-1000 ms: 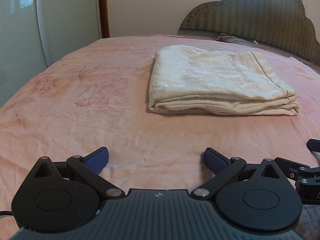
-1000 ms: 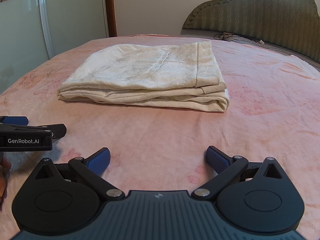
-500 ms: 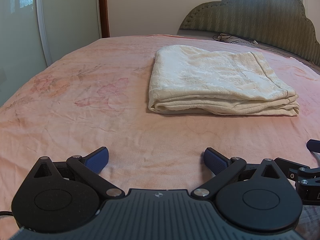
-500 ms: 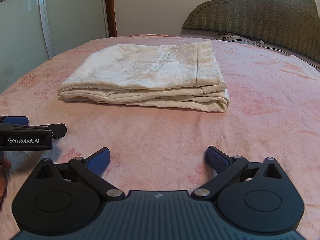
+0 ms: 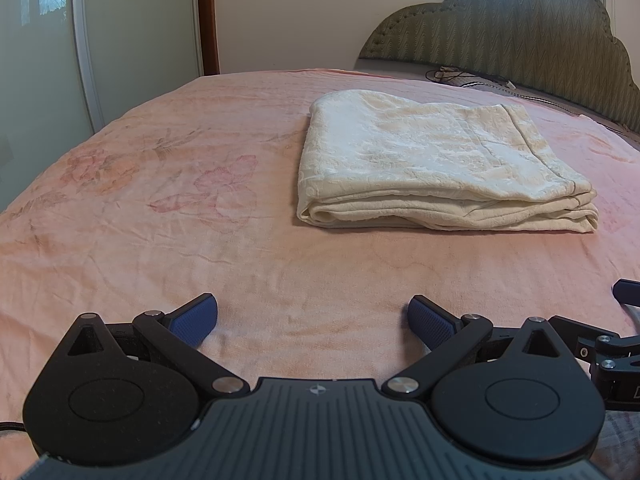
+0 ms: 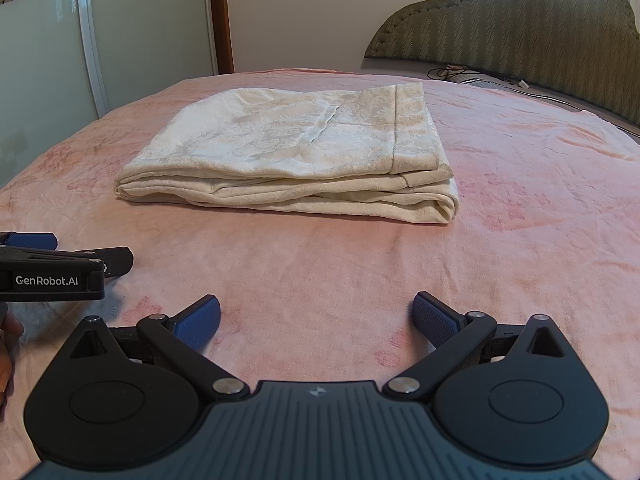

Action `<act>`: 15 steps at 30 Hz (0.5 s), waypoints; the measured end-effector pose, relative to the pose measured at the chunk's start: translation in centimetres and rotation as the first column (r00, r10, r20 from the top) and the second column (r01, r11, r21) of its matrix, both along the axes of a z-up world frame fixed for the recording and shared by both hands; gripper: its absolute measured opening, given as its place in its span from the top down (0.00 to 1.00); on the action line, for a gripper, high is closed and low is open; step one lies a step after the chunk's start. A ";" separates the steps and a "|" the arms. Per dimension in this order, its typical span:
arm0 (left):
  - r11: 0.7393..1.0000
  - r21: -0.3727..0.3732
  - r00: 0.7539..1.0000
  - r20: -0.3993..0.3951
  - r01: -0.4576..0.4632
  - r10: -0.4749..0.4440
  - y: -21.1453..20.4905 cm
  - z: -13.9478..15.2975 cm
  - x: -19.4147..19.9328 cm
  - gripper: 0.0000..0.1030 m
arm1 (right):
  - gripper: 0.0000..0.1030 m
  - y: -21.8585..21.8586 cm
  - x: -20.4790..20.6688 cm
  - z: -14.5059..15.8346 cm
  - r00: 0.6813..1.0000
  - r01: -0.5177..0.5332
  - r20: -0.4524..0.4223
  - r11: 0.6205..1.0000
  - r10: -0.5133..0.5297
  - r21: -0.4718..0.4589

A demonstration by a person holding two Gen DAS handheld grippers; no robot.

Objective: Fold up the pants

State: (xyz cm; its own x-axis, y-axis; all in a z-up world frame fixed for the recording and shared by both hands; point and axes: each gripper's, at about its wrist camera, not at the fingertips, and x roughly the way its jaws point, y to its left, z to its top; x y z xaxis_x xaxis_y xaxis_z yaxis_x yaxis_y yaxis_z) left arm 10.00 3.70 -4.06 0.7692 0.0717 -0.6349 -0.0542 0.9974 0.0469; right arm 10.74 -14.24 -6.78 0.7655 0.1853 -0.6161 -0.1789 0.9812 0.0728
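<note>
The cream pants (image 5: 436,168) lie folded in a flat rectangular stack on the pink bedspread (image 5: 160,208); they also show in the right wrist view (image 6: 296,160). My left gripper (image 5: 314,320) is open and empty, low over the bedspread, well short of the stack and to its left. My right gripper (image 6: 316,316) is open and empty, also short of the stack. The left gripper shows side-on at the left edge of the right wrist view (image 6: 60,264).
A green padded headboard (image 5: 520,36) stands at the back right with a cable (image 5: 472,78) lying at its foot. Sliding wardrobe doors (image 5: 48,60) line the left side. The bed's rounded edge falls away at the left.
</note>
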 end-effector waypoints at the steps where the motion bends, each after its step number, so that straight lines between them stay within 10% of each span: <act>1: 1.000 0.000 1.000 0.000 0.000 0.000 0.0 0.0 0.0 0.00 | 0.00 0.0 0.0 0.0 1.000 0.000 0.000 1.000 0.000 0.000; 15: 1.000 -0.002 1.000 0.000 0.000 0.000 0.1 0.0 0.0 0.00 | 0.00 -0.4 0.0 0.3 1.000 -0.012 -0.017 1.000 0.013 0.022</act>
State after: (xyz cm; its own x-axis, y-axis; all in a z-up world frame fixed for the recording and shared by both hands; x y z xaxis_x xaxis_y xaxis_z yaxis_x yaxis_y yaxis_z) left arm 10.01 3.76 -4.06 0.7691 0.0707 -0.6352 -0.0542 0.9975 0.0453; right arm 10.74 -14.65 -6.52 0.7522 0.2081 -0.6251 -0.1898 0.9770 0.0970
